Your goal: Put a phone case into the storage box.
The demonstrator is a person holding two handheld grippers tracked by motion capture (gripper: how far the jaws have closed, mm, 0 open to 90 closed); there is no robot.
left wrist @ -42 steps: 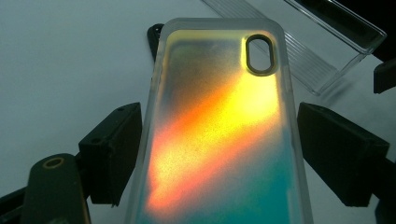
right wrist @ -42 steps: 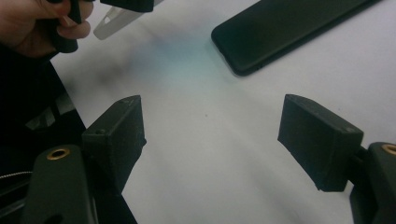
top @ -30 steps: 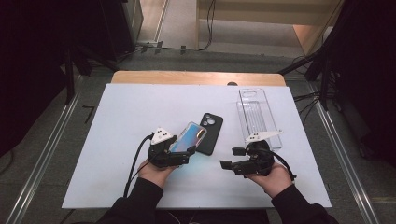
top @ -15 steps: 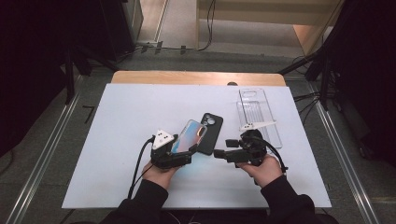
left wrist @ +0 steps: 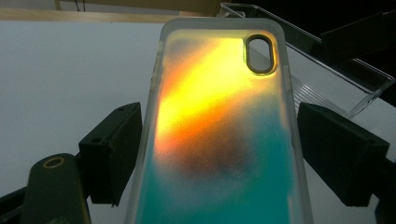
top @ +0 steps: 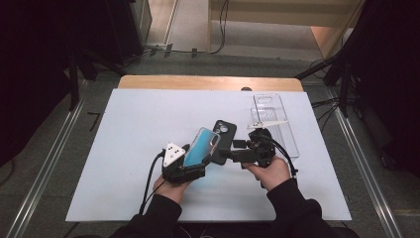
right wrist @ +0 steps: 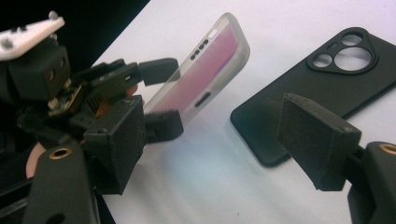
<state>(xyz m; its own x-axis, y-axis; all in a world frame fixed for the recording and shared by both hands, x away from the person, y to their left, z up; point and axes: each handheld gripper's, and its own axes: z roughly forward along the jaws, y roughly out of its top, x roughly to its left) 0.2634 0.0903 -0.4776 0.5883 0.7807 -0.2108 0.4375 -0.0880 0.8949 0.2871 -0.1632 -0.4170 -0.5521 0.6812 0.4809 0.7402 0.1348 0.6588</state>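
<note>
on the white table (top: 124, 148), the left hand-held gripper (top: 190, 166) hides the translucent case's (top: 200, 146) lower end.

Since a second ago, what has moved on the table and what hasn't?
The right gripper has slid in from the right toward the black phone case, jaws open and empty, now reaching its near end. The left gripper stayed put, clamped on the teal-and-orange phone case, held tilted up. The black case and the clear tray lie where they were.
</note>
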